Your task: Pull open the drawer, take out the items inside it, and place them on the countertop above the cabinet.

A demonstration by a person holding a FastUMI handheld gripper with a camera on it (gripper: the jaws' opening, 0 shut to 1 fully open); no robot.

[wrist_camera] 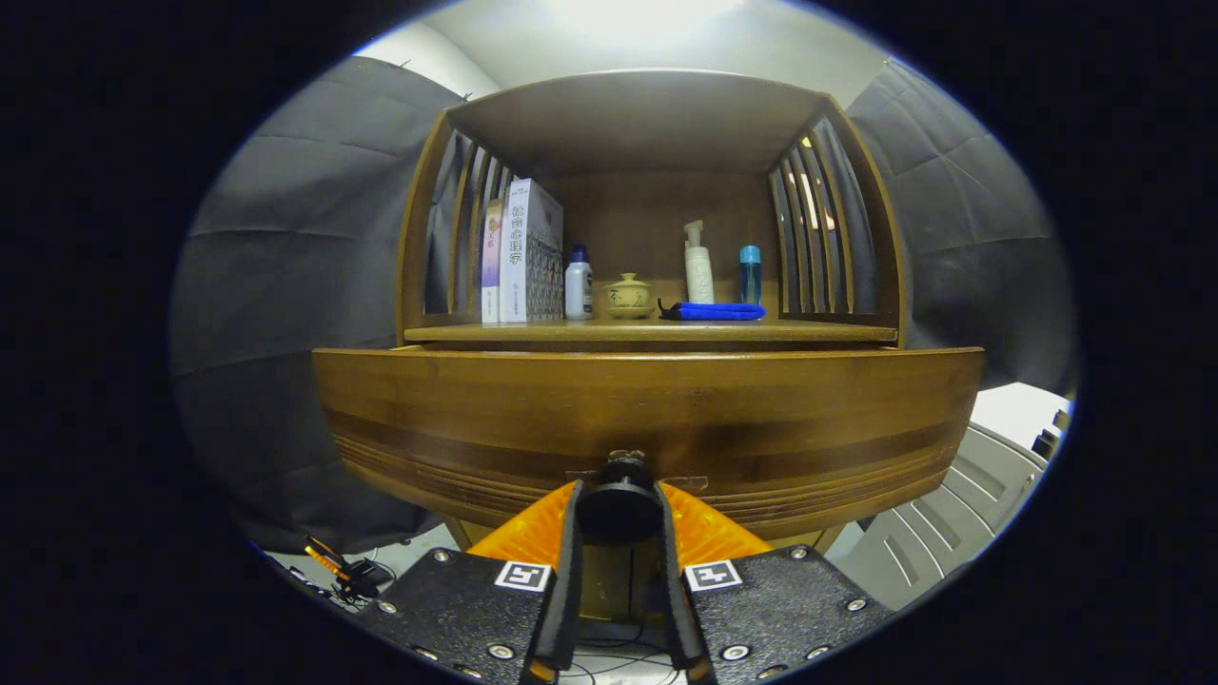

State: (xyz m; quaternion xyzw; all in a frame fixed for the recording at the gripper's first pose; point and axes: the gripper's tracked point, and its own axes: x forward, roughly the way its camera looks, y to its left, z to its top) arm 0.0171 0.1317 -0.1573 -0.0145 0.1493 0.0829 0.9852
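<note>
Gripper view, lower centre: your fingers (pixel 618 518) clamp the round drawer knob (pixel 618 509); pull crookedly and they slip off.

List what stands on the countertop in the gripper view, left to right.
Books → white bottle → lidded cup → pump bottle → blue bottle. A blue cloth lies in front of the last two. Below, the gripper is shut on the drawer knob.
</note>
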